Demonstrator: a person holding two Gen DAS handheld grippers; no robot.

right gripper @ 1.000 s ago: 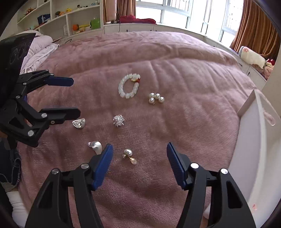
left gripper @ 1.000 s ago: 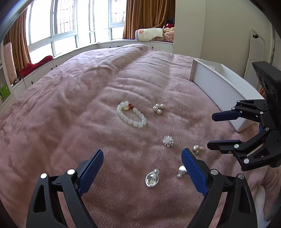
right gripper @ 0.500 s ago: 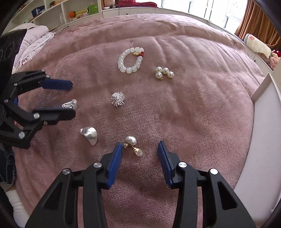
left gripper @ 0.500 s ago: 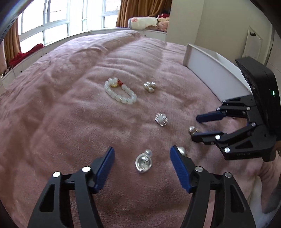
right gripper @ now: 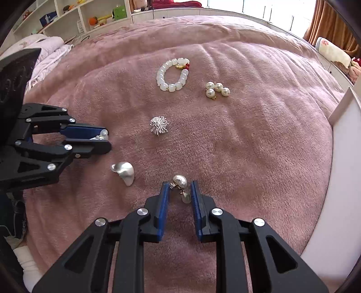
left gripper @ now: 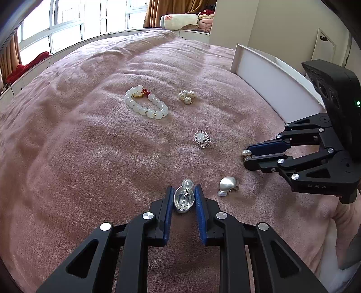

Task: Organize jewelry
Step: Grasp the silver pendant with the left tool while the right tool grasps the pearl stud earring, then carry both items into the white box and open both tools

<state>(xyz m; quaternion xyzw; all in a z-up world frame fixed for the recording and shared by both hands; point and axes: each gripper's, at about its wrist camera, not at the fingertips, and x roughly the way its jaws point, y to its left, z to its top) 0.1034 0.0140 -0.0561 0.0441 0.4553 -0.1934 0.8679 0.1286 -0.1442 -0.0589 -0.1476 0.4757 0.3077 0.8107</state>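
Jewelry lies on a pink blanket [left gripper: 90, 157]. My left gripper [left gripper: 184, 199] is shut on a silver teardrop earring [left gripper: 183, 198], which still rests on the blanket. My right gripper [right gripper: 179, 193] has its pads close around a pearl drop earring [right gripper: 181, 186] on the blanket, with small gaps on both sides. A silver shell earring [left gripper: 227, 183] lies between the two grippers; it also shows in the right wrist view [right gripper: 125, 172]. Farther off lie a spiky silver brooch [left gripper: 202, 139], a white bead bracelet [left gripper: 145, 104] and a pearl cluster [left gripper: 186, 97].
A white open box [left gripper: 270, 74] stands on the bed to the right; its wall shows in the right wrist view [right gripper: 338, 180]. Shelves [right gripper: 79, 15] and windows [left gripper: 67, 27] line the room beyond the bed.
Both grippers have come down to the blanket and closed in. The left has shut on the silver teardrop earring; the right has narrowed around the pearl drop earring.
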